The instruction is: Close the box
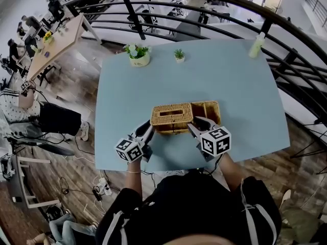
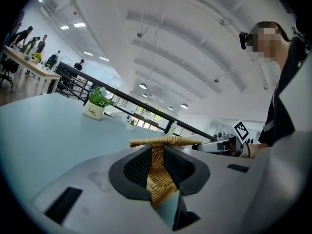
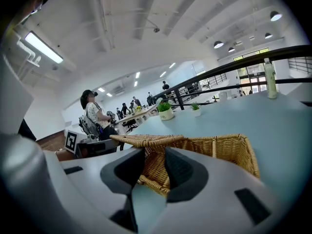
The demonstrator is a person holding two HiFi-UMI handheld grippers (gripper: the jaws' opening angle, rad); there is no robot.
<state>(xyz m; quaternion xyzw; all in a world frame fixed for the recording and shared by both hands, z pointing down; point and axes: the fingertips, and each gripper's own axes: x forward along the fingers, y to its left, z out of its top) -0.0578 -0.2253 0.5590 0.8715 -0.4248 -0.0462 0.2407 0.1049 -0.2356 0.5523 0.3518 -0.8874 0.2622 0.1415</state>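
A wicker box [image 1: 208, 111] stands near the front edge of the light blue table [image 1: 214, 70], its right part open with a divider inside. The woven lid [image 1: 172, 115], which has a slot in its top, sits over the box's left part and overhangs to the left. My left gripper [image 1: 148, 130] is shut on the lid's left front rim; wicker fills the narrow gap between its pads [image 2: 157, 152] under the flat lid [image 2: 165, 141]. My right gripper [image 1: 195, 125] is shut on the lid's right front rim [image 3: 155, 157], next to the open box [image 3: 234, 152].
Two small potted plants [image 1: 137, 54] [image 1: 179, 54] and a pale bottle [image 1: 257, 46] stand along the table's far side. A dark metal railing [image 1: 286, 50] curves behind and to the right. People sit at desks [image 1: 51, 40] far to the left.
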